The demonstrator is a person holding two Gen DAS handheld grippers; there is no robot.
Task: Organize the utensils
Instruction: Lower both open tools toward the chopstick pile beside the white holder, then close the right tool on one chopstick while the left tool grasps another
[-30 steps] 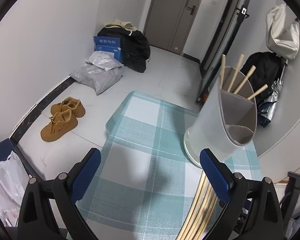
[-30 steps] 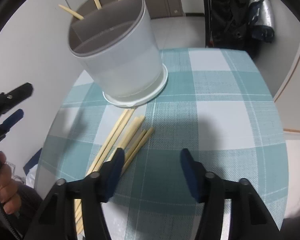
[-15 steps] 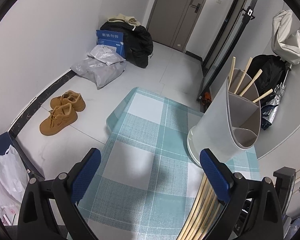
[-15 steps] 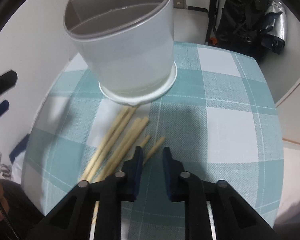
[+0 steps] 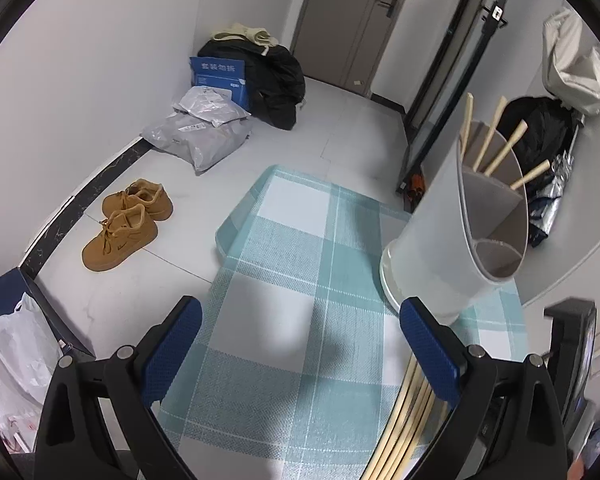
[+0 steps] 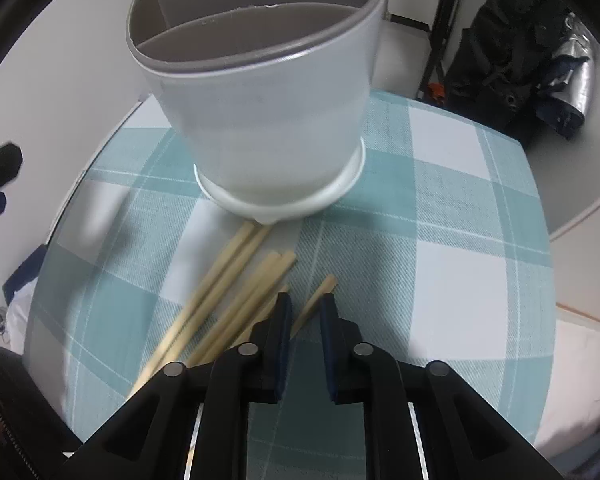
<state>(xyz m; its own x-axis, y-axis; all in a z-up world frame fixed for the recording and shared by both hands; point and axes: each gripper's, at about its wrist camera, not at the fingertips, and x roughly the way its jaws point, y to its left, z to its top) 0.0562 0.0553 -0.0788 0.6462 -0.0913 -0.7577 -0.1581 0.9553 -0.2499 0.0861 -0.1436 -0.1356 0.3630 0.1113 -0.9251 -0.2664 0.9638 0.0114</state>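
A white divided utensil holder (image 6: 260, 112) stands on the teal checked tablecloth (image 6: 440, 240); in the left wrist view the holder (image 5: 460, 232) has a few chopsticks (image 5: 504, 152) upright in its far compartment. Several loose bamboo chopsticks (image 6: 220, 304) lie fanned out in front of the holder's base. My right gripper (image 6: 305, 308) points steeply down at them, its jaws closing to a narrow gap with one chopstick (image 6: 320, 294) slanting between the pads. My left gripper (image 5: 300, 344) hovers open over bare cloth to the left of the holder, with nothing between its fingers; the loose chopsticks (image 5: 408, 420) run under its right finger.
The small table ends in rounded edges close by on all sides. On the floor beyond it lie tan shoes (image 5: 128, 224), grey parcels (image 5: 200, 132) and a black bag (image 5: 268, 72). Dark bags (image 6: 520, 60) sit behind the table on the right.
My right gripper's jaws went from wide open to almost together around one chopstick, and it shifted closer to the holder. The left gripper stayed put and open.
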